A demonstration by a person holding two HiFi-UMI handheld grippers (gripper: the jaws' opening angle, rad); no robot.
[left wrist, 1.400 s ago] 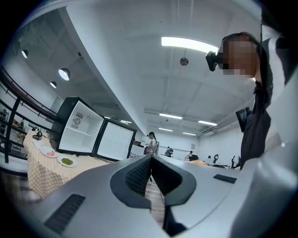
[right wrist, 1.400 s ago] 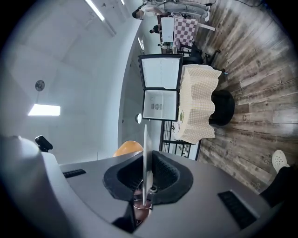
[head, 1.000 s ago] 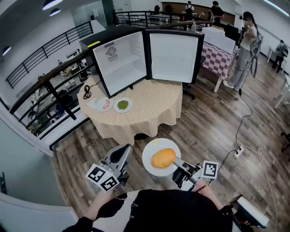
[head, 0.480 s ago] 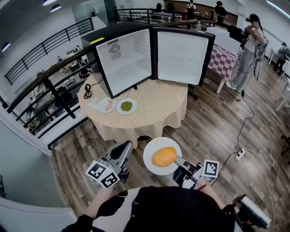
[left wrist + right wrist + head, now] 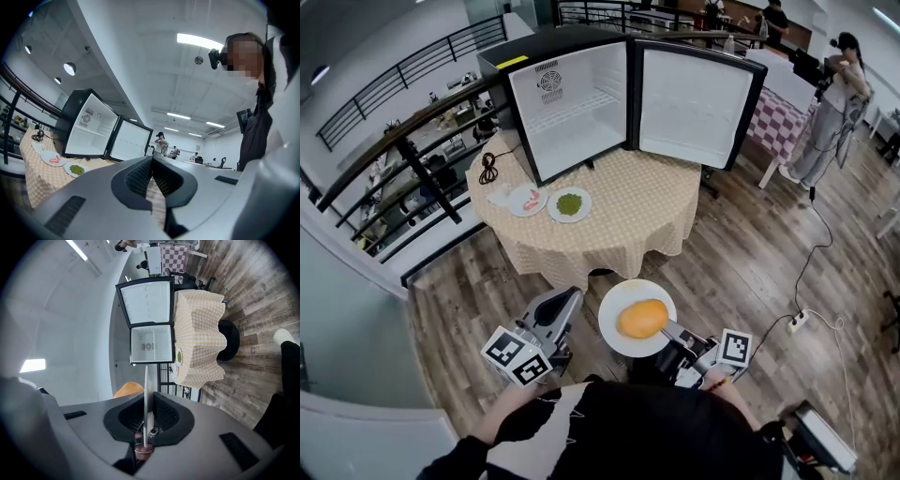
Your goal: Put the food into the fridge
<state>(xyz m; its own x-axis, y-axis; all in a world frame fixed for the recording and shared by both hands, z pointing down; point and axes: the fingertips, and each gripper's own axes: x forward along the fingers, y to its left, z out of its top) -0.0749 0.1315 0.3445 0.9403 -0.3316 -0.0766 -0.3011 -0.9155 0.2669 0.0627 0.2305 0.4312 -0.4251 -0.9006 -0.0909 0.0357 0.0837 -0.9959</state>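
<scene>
My right gripper (image 5: 672, 334) is shut on the rim of a white plate (image 5: 623, 298) that carries an orange piece of food (image 5: 641, 319). The right gripper view shows the plate (image 5: 146, 390) edge-on between the jaws, with the food (image 5: 127, 390) to its left. Beside it my left gripper (image 5: 563, 306) is shut and empty; its jaws (image 5: 151, 177) meet. Ahead, the open black fridge (image 5: 581, 103) stands on a round table (image 5: 647, 211), white inside, its door (image 5: 694, 94) swung right. A shrimp plate (image 5: 525, 200) and a plate of green food (image 5: 569, 204) lie on the table.
A black cable (image 5: 490, 169) lies at the table's left edge. A railing (image 5: 403, 150) runs along the left. A person (image 5: 834, 103) stands at the far right near a checked table (image 5: 778, 122). A power strip (image 5: 797, 321) and its cord lie on the wooden floor.
The table and fridge have come closer and lower in the head view. Both grippers keep their places before me, and the plate stays gripped.
</scene>
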